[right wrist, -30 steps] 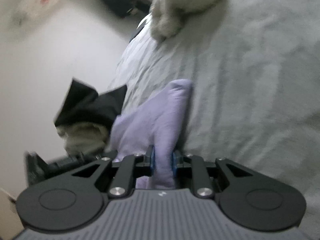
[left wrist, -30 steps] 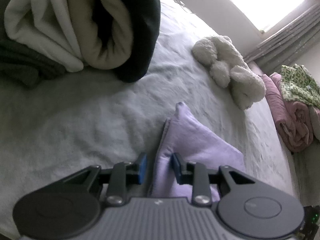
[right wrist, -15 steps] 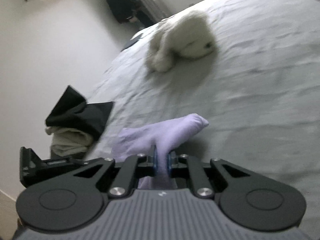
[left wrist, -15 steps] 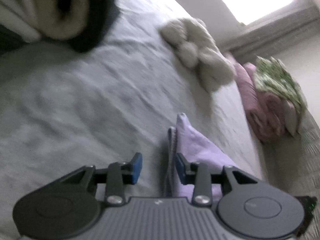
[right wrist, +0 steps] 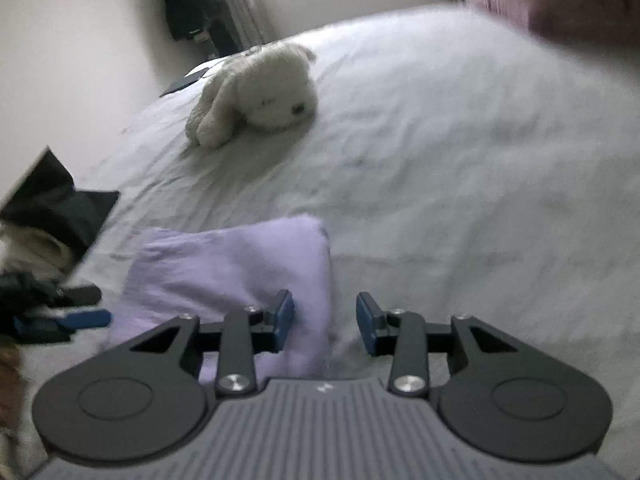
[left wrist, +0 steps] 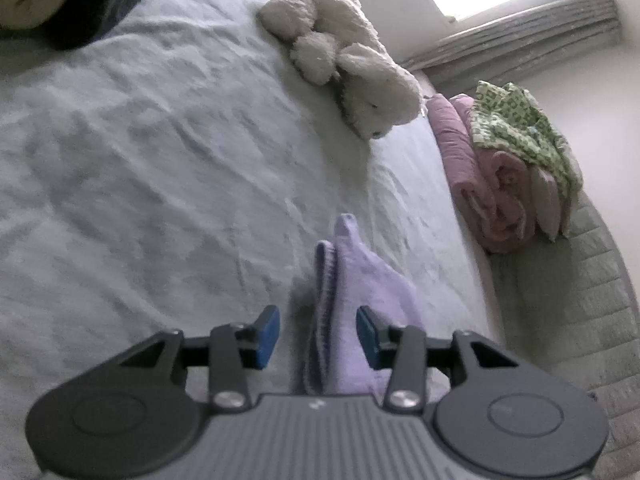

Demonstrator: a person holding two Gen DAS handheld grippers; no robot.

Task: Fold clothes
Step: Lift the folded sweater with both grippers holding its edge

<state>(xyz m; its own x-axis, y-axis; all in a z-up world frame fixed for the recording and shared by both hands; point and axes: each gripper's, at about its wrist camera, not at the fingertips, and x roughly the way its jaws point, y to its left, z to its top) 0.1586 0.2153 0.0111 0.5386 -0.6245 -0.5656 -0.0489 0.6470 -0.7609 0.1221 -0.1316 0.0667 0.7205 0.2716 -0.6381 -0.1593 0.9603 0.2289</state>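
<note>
Both sets of jaws have just been opening. Left gripper [left wrist: 318, 330] stands apart around the lilac cloth's [left wrist: 352, 300] folded edge, pads clear. Right gripper [right wrist: 325, 322] is parted, cloth corner under its left pad, not pinched. Risk: either jaw snags on retreat and the fold springs open. Only the left view shows the pink blanket roll [left wrist: 492, 184] at right; only the right shows the cloth [right wrist: 232, 268] lying flat at lower left on the bed [right wrist: 460, 160].
</note>
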